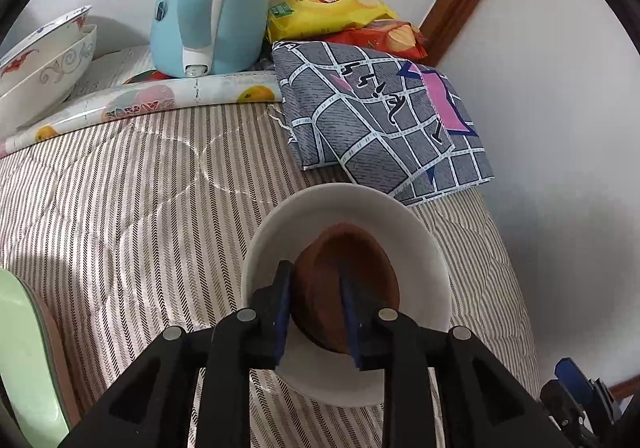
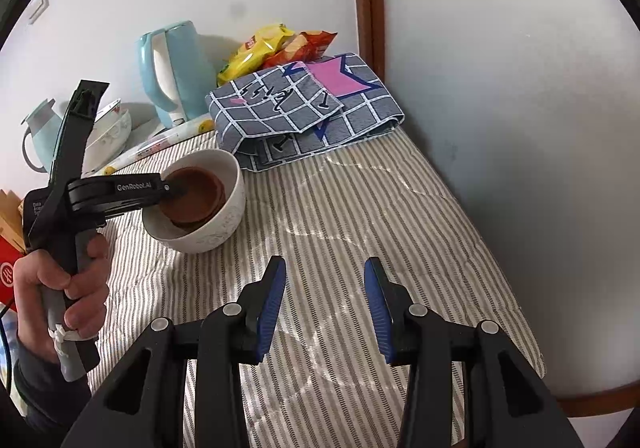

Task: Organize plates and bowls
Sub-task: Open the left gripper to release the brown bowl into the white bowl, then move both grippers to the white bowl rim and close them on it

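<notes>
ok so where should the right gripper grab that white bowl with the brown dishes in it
Grip the white bowl by its rim on the near right side, one finger inside, one outside. The brown dishes lean toward the left, where the left gripper already reaches in, so that side is crowded.

your striped quilted table cover (image 2: 360, 216) carries a white bowl (image 2: 224, 224), a folded grey grid-patterned cloth (image 2: 304, 108), a fruit-print roll (image 1: 168, 96) and a blue kettle (image 2: 172, 72).
</notes>
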The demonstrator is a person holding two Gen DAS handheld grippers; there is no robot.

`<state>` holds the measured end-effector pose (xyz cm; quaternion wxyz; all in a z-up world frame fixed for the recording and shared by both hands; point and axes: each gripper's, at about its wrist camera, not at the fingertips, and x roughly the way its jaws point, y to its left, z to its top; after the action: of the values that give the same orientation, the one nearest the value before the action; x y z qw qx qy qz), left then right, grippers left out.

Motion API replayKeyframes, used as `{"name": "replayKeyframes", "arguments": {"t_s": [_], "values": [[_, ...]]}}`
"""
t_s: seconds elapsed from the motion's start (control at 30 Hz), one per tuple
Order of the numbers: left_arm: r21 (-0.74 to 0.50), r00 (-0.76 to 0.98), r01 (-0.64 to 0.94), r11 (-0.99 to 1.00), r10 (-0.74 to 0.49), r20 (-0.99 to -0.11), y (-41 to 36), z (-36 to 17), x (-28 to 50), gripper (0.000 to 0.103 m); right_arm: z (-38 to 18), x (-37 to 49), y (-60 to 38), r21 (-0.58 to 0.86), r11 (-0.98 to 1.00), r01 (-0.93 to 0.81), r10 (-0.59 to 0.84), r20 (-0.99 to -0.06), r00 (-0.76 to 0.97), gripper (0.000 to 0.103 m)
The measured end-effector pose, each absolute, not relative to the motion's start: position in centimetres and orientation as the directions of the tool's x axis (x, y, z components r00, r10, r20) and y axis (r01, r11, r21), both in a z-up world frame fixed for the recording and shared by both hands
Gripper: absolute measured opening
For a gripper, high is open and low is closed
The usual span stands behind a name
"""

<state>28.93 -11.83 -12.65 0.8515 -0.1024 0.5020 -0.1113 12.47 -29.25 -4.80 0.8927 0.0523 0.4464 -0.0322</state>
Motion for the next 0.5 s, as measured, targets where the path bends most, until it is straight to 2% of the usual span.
{"name": "replayKeyframes", "arguments": {"t_s": [0.17,0.23,0.3,0.5], "values": [[-0.28,0.47,0.098,0.955,-0.293,-0.832,-11.6,-12.0,28.4,0.024,-4.8,13.0,-28.8,0.079,0.992,0.094,0.007,-0.8,0.601,0.04],[-0.28,0.485,0.097,0.955,-0.291,-0.825,-11.2,-11.3,28.1,0.027,-4.9,13.5,-28.5,0.093,0.992,0.087,0.023,-0.8,0.599,0.04],[-0.282,0.505,0.1,0.954,-0.293,-0.812,-10.6,-10.5,27.8,0.035,-5.1,14.1,-28.3,0.097,0.992,0.084,0.028,-0.802,0.597,0.041],[-0.259,0.535,0.055,0.964,-0.247,-0.808,-8.4,-9.3,27.6,0.035,-5.2,16.3,-27.2,0.108,0.993,0.052,0.055,-0.797,0.602,0.041]]}}
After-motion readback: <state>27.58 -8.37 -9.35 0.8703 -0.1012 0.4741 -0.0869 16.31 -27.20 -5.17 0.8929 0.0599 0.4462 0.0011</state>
